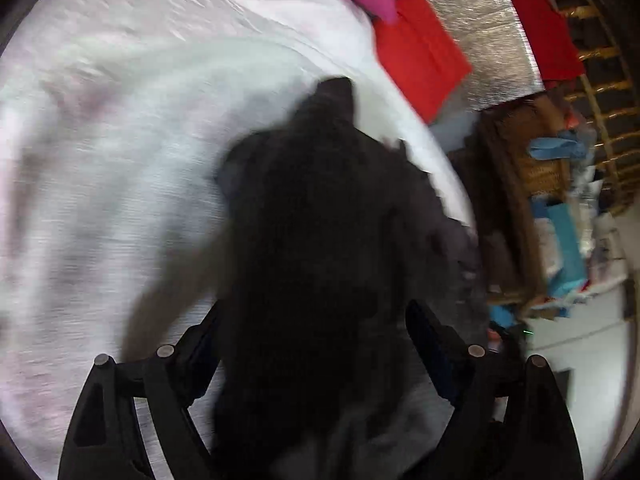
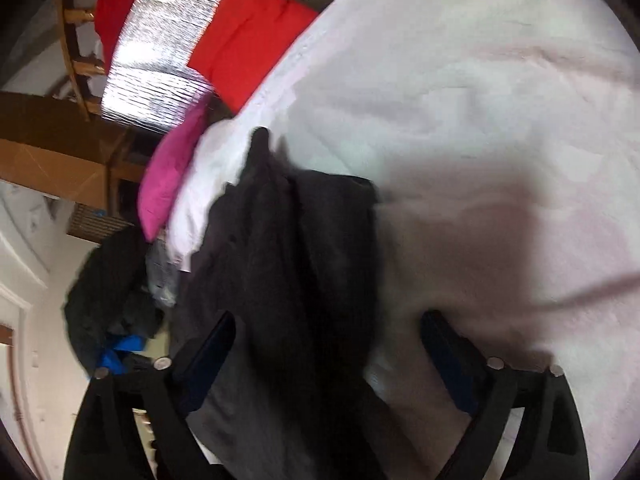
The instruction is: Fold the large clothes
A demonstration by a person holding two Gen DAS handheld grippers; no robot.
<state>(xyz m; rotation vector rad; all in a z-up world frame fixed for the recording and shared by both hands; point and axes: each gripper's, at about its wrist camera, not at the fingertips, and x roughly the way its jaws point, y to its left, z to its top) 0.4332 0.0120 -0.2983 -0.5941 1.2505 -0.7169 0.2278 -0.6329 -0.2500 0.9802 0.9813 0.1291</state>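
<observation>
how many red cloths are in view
2: one red cloth folded on the silver mat beside the white sheet, another hanging beyond it. Others may be hidden.

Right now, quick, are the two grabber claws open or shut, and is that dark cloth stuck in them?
Left gripper: fingers spread open, dark garment lying between them; a grip cannot be told.
Right gripper: fingers spread open, the same dark garment between them; a grip cannot be told.

The left gripper is matte black plastic, with two angular arms carrying triangular cut-outs and round grey metal pins at the joints, and dark blue pads on the inner finger faces. The right gripper is built alike: black arms, grey pins, blue-padded fingers.
</observation>
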